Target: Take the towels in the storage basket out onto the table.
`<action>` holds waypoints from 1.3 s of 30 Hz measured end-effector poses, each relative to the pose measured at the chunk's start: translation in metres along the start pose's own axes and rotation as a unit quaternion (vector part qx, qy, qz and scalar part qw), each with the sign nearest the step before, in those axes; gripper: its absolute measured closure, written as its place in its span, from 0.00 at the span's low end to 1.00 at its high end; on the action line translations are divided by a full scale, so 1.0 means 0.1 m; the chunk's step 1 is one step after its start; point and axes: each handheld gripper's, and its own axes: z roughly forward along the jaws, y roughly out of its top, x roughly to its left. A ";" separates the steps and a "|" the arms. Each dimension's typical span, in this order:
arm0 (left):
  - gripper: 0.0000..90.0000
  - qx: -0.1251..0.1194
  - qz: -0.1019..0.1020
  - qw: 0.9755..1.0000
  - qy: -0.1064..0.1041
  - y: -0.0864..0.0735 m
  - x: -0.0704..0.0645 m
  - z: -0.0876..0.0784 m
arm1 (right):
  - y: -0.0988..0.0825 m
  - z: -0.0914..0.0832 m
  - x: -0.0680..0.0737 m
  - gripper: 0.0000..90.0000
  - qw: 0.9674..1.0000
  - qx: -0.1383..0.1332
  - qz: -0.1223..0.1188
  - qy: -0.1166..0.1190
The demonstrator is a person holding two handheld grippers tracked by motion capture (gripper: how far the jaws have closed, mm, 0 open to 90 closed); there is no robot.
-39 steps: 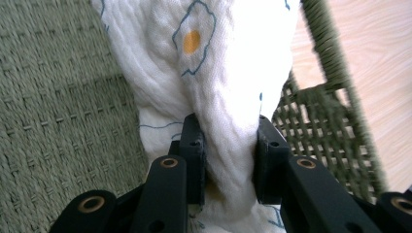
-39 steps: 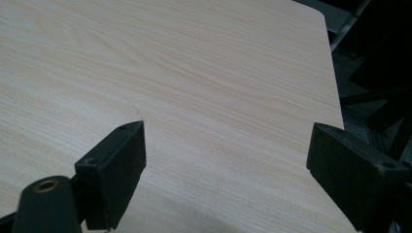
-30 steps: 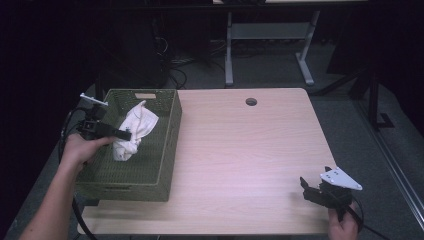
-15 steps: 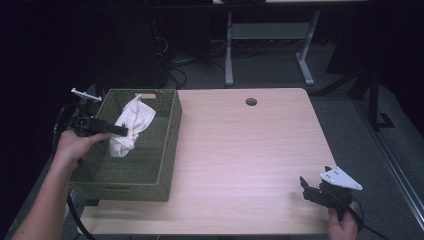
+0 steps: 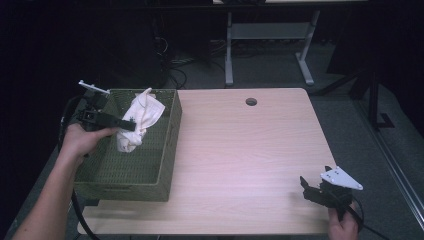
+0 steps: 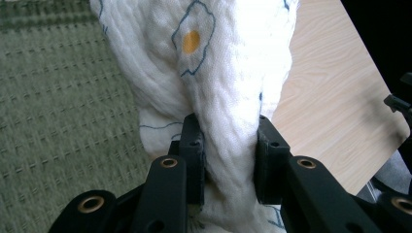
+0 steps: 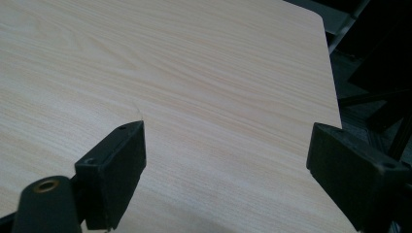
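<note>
A white cloth (image 5: pixel 137 120) with a fried-egg print hangs over the green woven basket (image 5: pixel 150 170) at the table's left. My left gripper (image 5: pixel 129 123) is shut on the cloth, holding it lifted above the basket's inside. In the left gripper view the bunched white cloth (image 6: pixel 214 73) is squeezed between both black pads (image 6: pixel 192 145). My right gripper (image 5: pixel 306 186) rests at the table's near right corner, open, with only bare wood between its jaws. The right gripper (image 7: pixel 226 165) shows its two fingers (image 7: pixel 114 170) wide apart over the tabletop.
The light wooden table (image 5: pixel 240 150) has a round cable hole (image 5: pixel 251 101) near its far edge. A white desk frame (image 5: pixel 265 35) stands on the dark floor behind. The basket fills the table's left third.
My left gripper has risen and drawn back toward the left, lifting the cloth higher out of the basket. The right gripper has stayed in place.
</note>
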 end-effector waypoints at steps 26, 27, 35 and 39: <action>0.78 0.004 0.040 0.999 -0.017 0.26 -0.42 0.04 | 0.01 0.00 -0.02 0.15 1.000 -0.006 0.005 -0.001; 0.78 0.004 0.041 0.999 -0.018 0.27 -0.43 0.05 | 0.00 0.00 -0.02 0.15 1.000 -0.005 0.005 -0.001; 0.78 0.014 0.051 0.998 -0.027 0.34 -0.53 0.19 | 0.00 0.01 -0.04 0.15 1.000 -0.005 0.009 -0.001; 0.78 0.018 0.058 0.998 -0.032 0.37 -0.61 0.27 | 0.01 0.00 -0.03 0.15 1.000 -0.006 0.010 -0.001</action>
